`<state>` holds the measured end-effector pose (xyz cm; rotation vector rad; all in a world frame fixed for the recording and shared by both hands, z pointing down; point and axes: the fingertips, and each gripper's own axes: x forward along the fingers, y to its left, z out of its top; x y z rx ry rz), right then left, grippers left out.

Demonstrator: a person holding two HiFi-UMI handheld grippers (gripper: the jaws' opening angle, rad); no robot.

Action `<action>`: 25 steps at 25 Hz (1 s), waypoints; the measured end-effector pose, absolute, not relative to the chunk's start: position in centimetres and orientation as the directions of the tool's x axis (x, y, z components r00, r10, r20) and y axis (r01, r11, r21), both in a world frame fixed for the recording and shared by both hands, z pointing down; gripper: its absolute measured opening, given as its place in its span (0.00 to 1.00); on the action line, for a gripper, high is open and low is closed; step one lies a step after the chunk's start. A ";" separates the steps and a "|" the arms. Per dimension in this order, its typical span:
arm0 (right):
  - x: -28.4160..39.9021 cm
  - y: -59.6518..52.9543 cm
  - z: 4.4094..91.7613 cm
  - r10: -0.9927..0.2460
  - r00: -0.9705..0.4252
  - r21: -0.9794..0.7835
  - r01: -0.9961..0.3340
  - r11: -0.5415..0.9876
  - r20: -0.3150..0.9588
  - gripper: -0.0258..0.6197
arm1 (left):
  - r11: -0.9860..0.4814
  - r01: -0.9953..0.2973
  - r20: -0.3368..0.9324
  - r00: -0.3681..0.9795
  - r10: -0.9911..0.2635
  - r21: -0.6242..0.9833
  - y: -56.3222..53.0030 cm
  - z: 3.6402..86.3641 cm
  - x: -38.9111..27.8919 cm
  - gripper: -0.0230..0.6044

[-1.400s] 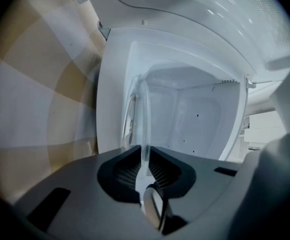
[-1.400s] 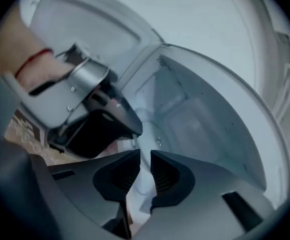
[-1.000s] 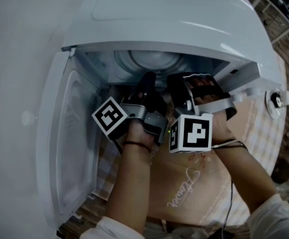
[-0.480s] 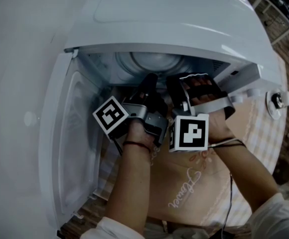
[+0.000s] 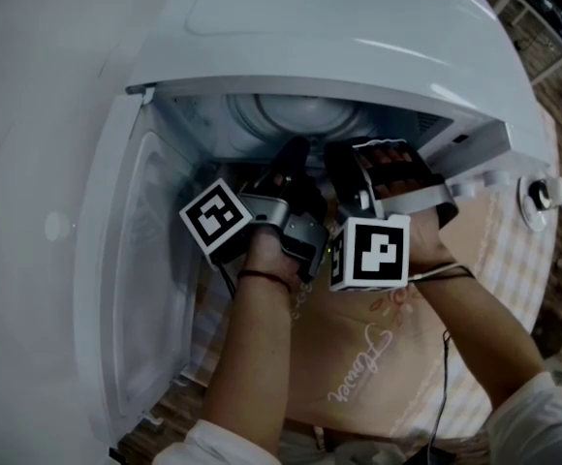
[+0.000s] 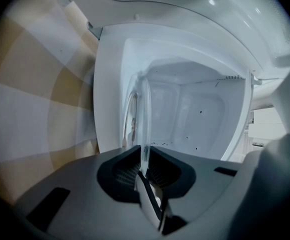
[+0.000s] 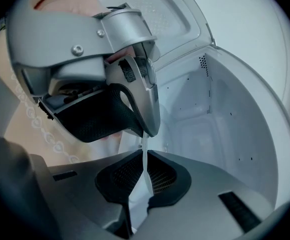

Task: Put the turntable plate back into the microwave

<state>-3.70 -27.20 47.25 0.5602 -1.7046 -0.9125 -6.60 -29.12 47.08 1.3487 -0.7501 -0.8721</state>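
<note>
**Mia:** What is under everything?

**Ben:** A cloth (image 5: 359, 356) with tan and white squares. It covers the table, and the white microwave (image 5: 359, 37) stands on it.

**Mia:** What is closest to us?

**Ben:** Two bare arms, side by side. Each hand holds a gripper with a black and white cube on it. Both reach into the open front of the microwave.

**Mia:** What is the left gripper (image 6: 145, 164) doing?

**Ben:** Its fingers are nearly closed. They pinch the rim of the glass plate (image 6: 146, 114). The plate stands on its edge, so it looks like a thin clear strip.

**Mia:** And the right gripper (image 7: 144, 176)?

**Ben:** The same. Its fingers are squeezed onto the plate too, just beside the left one. The tip of the left gripper is right above its fingers.

**Mia:** So where is the plate?

**Ben:** Up in the air between the two grippers, in the mouth of the microwave. It is not lying flat.

**Mia:** What is farther back?

**Ben:** The door (image 5: 136, 289) hangs wide open on the left. Behind the plate are the white inside walls, with some small dark specks.
</note>
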 end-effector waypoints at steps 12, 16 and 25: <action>-3.1 -27.9 48.6 -0.728 -0.284 0.772 0.081 0.630 0.624 0.11 | 0.037 -0.021 0.042 0.556 -0.830 0.999 -27.4 47.1 -6.6 0.21; -3.1 -28.2 48.9 -0.723 -0.294 0.773 0.105 0.626 0.625 0.11 | 0.019 -0.021 0.028 0.540 -0.841 1.000 -26.8 46.4 -7.0 0.21; -3.2 -28.0 49.3 -0.694 -0.301 0.749 0.137 0.648 0.655 0.12 | -0.023 0.037 -0.039 0.542 -0.839 0.999 -26.8 44.7 -6.6 0.21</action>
